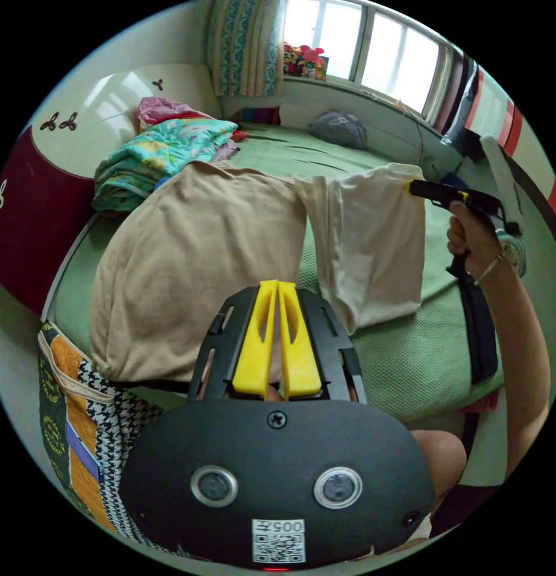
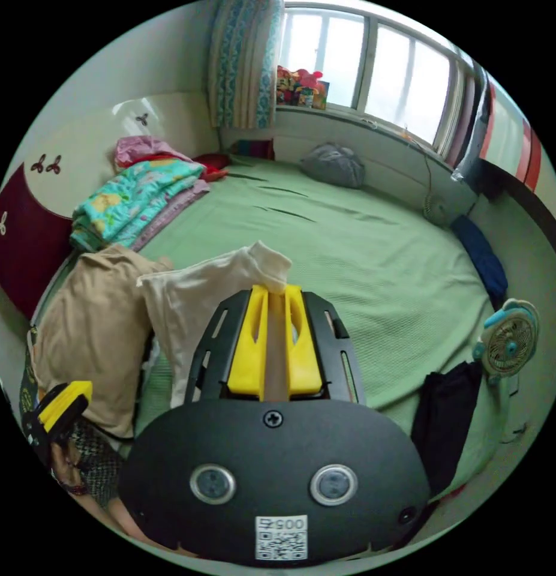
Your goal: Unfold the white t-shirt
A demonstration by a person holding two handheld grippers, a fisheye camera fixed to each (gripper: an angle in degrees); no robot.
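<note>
Cream-white cotton, the white t-shirt [image 1: 373,240] hangs stretched between the two claws above a green bed [image 1: 403,354]; in the left gripper view it drapes as a folded panel whose far upper corner meets the right claw [image 1: 417,188], held in a person's hand [image 1: 469,237]; in the right gripper view a bunched tip of the same t-shirt [image 2: 218,294] rises from between the yellow jaws of the right claw [image 2: 275,298], which are drawn narrow and pinch the cloth on both sides. Left claw [image 1: 276,291] in its own view: yellow jaws nearly closed, a pale strip showing in the slit between them, though whether that strip is the t-shirt's fabric I cannot tell; the same claw [image 2: 71,396] appears low at the edge of the right gripper view, gripped by a hand, its jaw state there unclear. Beside the t-shirt and touching it lies a tan garment [image 1: 194,264], spread over the near end of the bed; behind it, against the headboard [image 1: 26,198], sits a stack of folded floral quilts [image 1: 158,156]. A grey bundle [image 2: 333,163] rests near the window sill at the far side; a dark garment [image 2: 442,420] hangs over the bed's edge just below a small turquoise fan [image 2: 508,342]; a blue cloth [image 2: 481,255] lies along the far edge. A patterned bag [image 1: 80,438] stands at the bed's near corner; curtains [image 2: 245,63] flank the window [image 2: 373,66].
</note>
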